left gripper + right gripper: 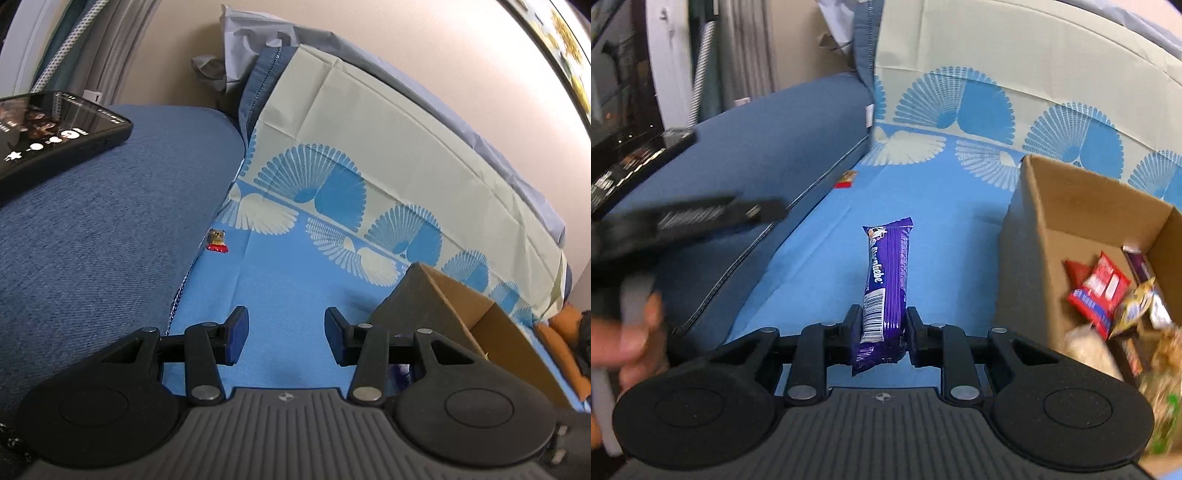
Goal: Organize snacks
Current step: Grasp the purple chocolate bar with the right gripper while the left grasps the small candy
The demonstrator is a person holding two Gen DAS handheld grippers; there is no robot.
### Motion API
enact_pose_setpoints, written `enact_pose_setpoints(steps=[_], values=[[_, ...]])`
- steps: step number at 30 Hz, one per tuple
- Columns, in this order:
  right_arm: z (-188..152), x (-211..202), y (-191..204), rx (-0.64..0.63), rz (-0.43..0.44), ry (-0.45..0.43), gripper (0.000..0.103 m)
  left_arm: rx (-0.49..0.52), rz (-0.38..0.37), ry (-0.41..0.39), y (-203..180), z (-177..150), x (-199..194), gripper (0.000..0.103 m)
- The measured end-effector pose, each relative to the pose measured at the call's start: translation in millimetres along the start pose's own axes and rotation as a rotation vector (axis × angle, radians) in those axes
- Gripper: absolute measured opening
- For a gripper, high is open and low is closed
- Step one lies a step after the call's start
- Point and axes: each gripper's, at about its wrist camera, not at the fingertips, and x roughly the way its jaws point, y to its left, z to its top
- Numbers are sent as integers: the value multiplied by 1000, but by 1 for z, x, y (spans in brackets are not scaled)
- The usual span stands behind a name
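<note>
Right gripper [880, 328] pinching purple bar [884, 280], frame centre; box [1067, 206] at right. Left gripper [286, 334] spread, empty.

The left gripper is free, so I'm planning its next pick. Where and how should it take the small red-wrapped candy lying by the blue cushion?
Grip the small candy across its narrow middle, coming from above and from the open bedsheet side. It lies flat, close against the blue cushion, so that side probably leaves no finger room. The left gripper stands open and empty.

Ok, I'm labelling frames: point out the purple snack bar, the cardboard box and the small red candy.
purple snack bar [886, 280], right wrist view, wrapper middle
brown cardboard box [1082, 192], right wrist view, inner back wall
small red candy [217, 244], left wrist view, wrapper centre
</note>
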Motion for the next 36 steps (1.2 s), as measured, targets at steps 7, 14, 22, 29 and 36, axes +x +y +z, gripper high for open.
enact_pose_setpoints(steps=[7, 14, 22, 29, 36], values=[[-27, 32, 24, 36, -44, 25, 25, 45, 17, 18, -7, -1, 3, 26], [-29, 48, 7, 127, -122, 57, 25, 117, 148, 39, -21, 20, 50, 24], [-27, 52, -15, 206, -100, 74, 26, 225, 420, 5, -45, 57, 172, 43], [-27, 53, -21, 225, -50, 108, 26, 336, 637, 68, -38, 61, 274, 49], [-23, 55, -26, 235, -1, 128, 26, 238, 696, 163, -18, 69, 306, 20]])
